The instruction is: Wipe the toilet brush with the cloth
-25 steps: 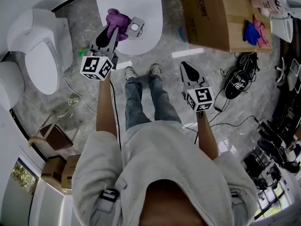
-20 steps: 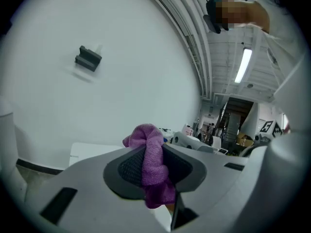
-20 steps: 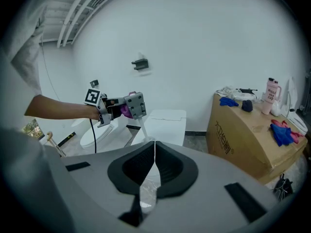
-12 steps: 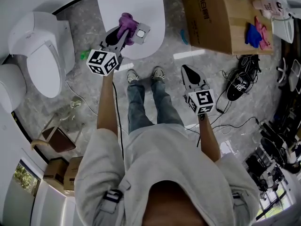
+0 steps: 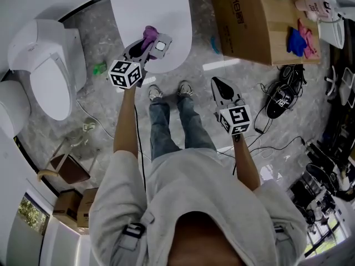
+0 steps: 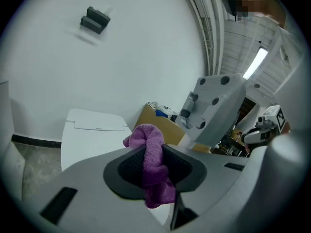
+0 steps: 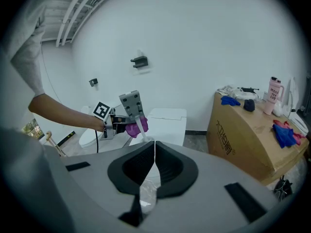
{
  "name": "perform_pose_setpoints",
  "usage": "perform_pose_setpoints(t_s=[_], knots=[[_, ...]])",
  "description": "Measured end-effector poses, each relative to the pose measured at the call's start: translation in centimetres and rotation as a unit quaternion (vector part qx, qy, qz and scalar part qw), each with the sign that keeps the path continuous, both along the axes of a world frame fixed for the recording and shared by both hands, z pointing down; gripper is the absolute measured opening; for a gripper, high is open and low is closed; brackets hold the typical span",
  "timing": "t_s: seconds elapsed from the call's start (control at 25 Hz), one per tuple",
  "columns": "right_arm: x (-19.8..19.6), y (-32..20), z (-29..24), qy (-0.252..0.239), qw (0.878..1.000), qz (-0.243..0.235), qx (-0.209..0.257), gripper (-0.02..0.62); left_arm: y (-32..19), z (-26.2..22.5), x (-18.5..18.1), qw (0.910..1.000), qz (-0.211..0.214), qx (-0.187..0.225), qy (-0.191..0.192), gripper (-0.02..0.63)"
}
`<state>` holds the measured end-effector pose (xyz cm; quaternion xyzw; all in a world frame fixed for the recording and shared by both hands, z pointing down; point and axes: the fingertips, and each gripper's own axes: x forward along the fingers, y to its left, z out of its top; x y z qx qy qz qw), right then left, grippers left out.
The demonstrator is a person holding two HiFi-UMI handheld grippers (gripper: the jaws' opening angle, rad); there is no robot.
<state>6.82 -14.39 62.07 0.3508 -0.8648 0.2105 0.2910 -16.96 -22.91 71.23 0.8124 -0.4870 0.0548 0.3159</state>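
Left gripper [image 5: 143,44] is pinching the crumpled purple microfibre cloth [image 6: 153,159]. It's bunched between the black pads, with a tuft poking out past the tips. I've got it up in the air over the near edge of the closed white toilet with the flat lid [image 5: 166,10], far centre. Right gripper [image 5: 216,85] hangs to the right and nearer, over the grey marble-look floor [image 5: 100,32]. Its jaws are pressed together with nothing between them; its own view shows only a thin seam.

I can't pick out the toilet brush in any view. There's a small green item [image 5: 99,68] on the floor by the second white toilet [image 5: 47,65] at left, too small to tell what it is. The brown cardboard box [image 5: 249,21] far right has bits on top, none reads as a brush.

Step, as I judge it: cloth is in hand and wiping hasn't started. Next I need to find the brush and open the right jaws to take its handle. Then I bring the cloth against it, keeping the left pinch tight so it doesn't slip.
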Motion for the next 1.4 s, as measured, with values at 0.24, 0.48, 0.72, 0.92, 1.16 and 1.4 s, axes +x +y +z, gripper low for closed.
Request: perform_pose_setpoints(t_s=[0.24, 0.48, 0.72, 0.92, 1.16, 1.4], knots=[[0.0, -0.1, 0.2, 0.001, 1.0, -0.001, -0.002, 0.032, -0.6, 3.5, 0.5, 0.999, 0.001, -0.04, -0.019, 0.106], [0.3, 0.2, 0.6, 0.004, 1.0, -0.004, -0.005, 0.032, -1.0, 6.9, 0.9, 0.996, -0.007, -0.082, -0.034, 0.106], [0.7, 0.0, 0.5, 0.003, 1.0, -0.005, -0.007, 0.032, -1.3, 9.7, 0.4, 0.9902, -0.026, -0.133, -0.035, 0.106], [0.3, -0.1, 0.4, -0.001, 1.0, -0.008, -0.006, 0.032, -1.9, 9.0, 0.1, 0.9908, -0.014, -0.121, -0.059, 0.106], [0.0, -0.1, -0.1, -0.007, 1.0, -0.011, -0.001, 0.032, -1.3, 4.5, -1.7, 0.9948, -0.029, -0.053, -0.083, 0.106], [-0.1, -0.8, -1.0, -0.01, 1.0, -0.008, 0.014, 0.032, 2.0, -0.7, -3.1, 0.9926, -0.05, 0.003, -0.11, 0.106]])
